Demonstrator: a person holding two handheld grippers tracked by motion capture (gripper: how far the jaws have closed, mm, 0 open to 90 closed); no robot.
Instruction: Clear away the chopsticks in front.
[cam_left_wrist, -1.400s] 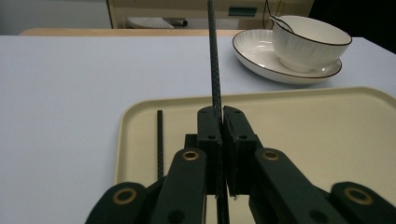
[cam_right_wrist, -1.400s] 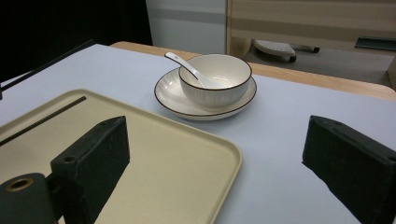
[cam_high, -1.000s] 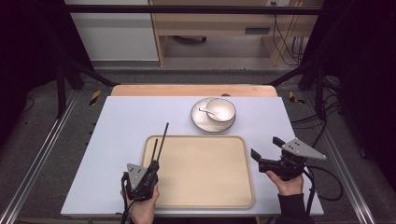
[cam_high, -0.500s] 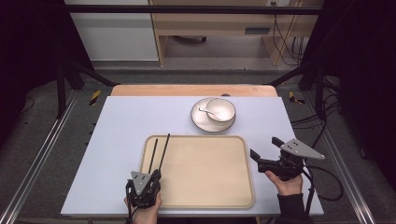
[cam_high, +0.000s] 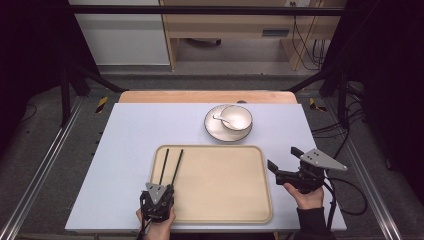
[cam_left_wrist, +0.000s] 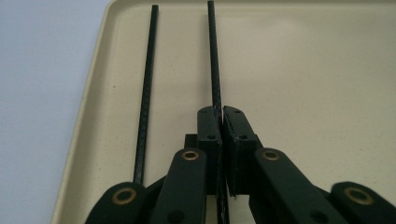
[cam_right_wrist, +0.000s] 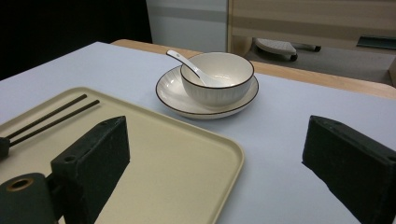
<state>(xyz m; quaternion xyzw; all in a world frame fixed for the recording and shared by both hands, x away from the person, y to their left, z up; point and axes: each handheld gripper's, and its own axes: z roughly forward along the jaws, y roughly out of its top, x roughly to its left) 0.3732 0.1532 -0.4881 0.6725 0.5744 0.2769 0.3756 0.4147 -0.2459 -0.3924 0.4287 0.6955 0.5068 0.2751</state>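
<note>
**Chopsticks going onto the tray, one stick not yet let go**

The left tool (cam_high: 158, 196) sits at the near left corner of the beige tray (cam_high: 220, 210), its jaws pinched tight on the near end of one black chopstick (cam_left_wrist: 214, 56). In the left gripper view that stick runs straight out from between the closed jaws and lies along the tray floor. The second chopstick (cam_left_wrist: 147, 79) lies free on the tray just to its left, close to the tray's raised rim; the two are apart and spread slightly wider toward their far ends.

The right tool (cam_high: 282, 165) hovers over the tabletop (cam_high: 130, 135) just off the tray's right edge, jaws spread wide with nothing between them. Beyond the tray stand a white bowl (cam_right_wrist: 217, 79) with a white spoon (cam_right_wrist: 187, 63) resting in it, both on a rimmed plate (cam_right_wrist: 173, 95).

Judged from this, the placing looks nearly done, with only the release remaining. The risks are small but real:

- If the jaws open while the tool pulls back, the thin stick may drag along and slide off the tray's near edge.
- A round, light stick may roll on release, knocking the free one or ending up crossed over it.
- The free stick lies close to the left jaw linkage; a sideways shift of the hand could nudge it against the rim.
</note>
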